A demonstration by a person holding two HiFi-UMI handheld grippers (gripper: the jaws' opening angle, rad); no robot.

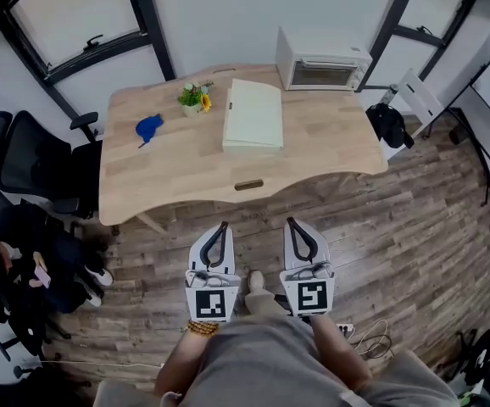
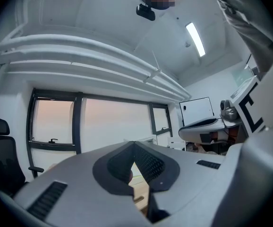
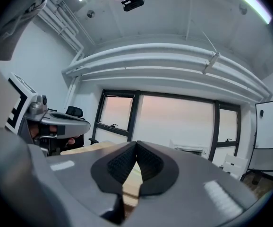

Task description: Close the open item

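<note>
A white countertop oven (image 1: 323,66) stands at the back right of the wooden table (image 1: 169,176). Its door (image 1: 284,52) looks swung open to the left. Both grippers hang over the floor, short of the table's front edge and close to the person's body. My left gripper (image 1: 223,226) is shut with nothing between its jaws, and so is my right gripper (image 1: 292,222). In the left gripper view the left gripper (image 2: 133,144) points up toward windows. The right gripper view shows the right gripper (image 3: 136,144) closed tip to tip, with the oven small behind it.
On the table lie a pale green flat box (image 1: 253,114), a small potted plant (image 1: 194,97) and a blue object (image 1: 148,128). Black office chairs (image 1: 33,155) crowd the left side. A white folding chair (image 1: 414,100) with a dark bag (image 1: 390,124) stands at the right. Cables (image 1: 368,339) lie on the floor.
</note>
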